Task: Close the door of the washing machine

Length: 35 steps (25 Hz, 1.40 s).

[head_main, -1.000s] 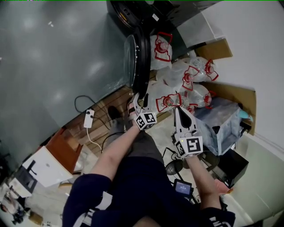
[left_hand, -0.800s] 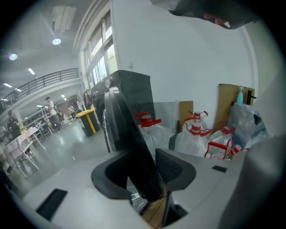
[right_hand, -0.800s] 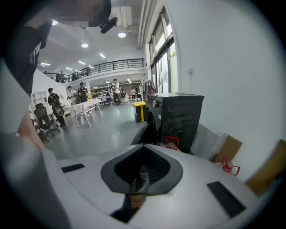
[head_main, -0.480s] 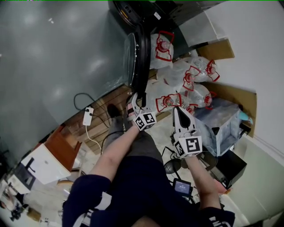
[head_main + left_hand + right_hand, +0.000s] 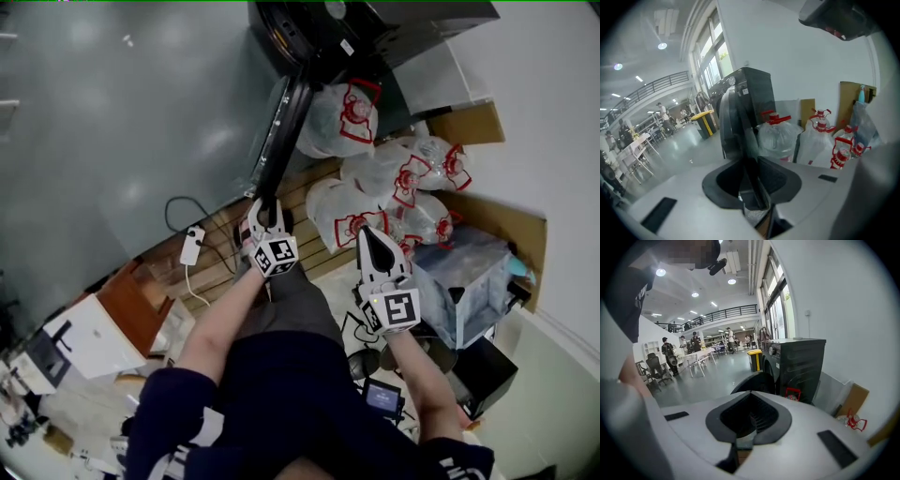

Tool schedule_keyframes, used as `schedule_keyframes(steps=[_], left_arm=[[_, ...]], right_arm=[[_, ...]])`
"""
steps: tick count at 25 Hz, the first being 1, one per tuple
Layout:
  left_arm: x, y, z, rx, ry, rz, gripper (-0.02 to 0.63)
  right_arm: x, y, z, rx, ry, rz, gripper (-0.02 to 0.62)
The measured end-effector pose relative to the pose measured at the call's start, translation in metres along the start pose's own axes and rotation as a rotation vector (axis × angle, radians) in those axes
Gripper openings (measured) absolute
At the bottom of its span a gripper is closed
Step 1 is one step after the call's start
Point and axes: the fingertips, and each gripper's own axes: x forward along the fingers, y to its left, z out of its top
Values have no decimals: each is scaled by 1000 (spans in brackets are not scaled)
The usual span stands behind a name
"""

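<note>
**Left claw clamped on the washer door's edge**

The door (image 5: 279,141) of the washing machine (image 5: 375,28) stands open. In the head view it shows edge-on as a dark rim that runs from the black machine at the top of the picture down toward the person. Its free end lies between the fingers of the left claw (image 5: 266,212). That claw's jaws have just been closing, and the left gripper view shows the door's rim caught between the two pads, with both pads pressed against it. The round glass of the door rises straight ahead of this claw, with the machine's dark body behind it.

The right claw (image 5: 368,236) hangs off to the right, apart from the door. It is clenched, with its tips together in a point and nothing between them. The right gripper view looks over them at the machine's front and the open door from the side.

Beside the machine, to the right of the door, bagged water jugs (image 5: 342,112) with red handles are heaped against the wall, and cardboard (image 5: 469,122) stands behind them. A clear bin (image 5: 469,272) sits near the right claw. A white charger (image 5: 190,246) and its cable lie on the floor (image 5: 112,141) left of the door.
</note>
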Motion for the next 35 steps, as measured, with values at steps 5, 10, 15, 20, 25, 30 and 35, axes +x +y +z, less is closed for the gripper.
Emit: schedule_keyframes(steps=[5,10,15,20,25,30,35], left_arm=[[8,56,-14,-25,40,57,110],[20,104,-20,-24,53,76,118],[33,142,-25,-5,59,55,124],[50,180,-32,-10,90,29,133],[67,220,-24,52,82,-1,138],[89,256,-19,105,102,-64,141],[118,296,-13,152,111,-126,146]], right_arm=[[14,0,12,-15,-9,67,20],[31,7,28,-46,-15,162,20],[38,15,43,-96,-28,252,20],[46,19,50,-118,-25,301,20],[56,20,58,-114,-29,312,20],[77,33,70,-115,-30,326,20],[121,56,94,-106,-30,335,20]])
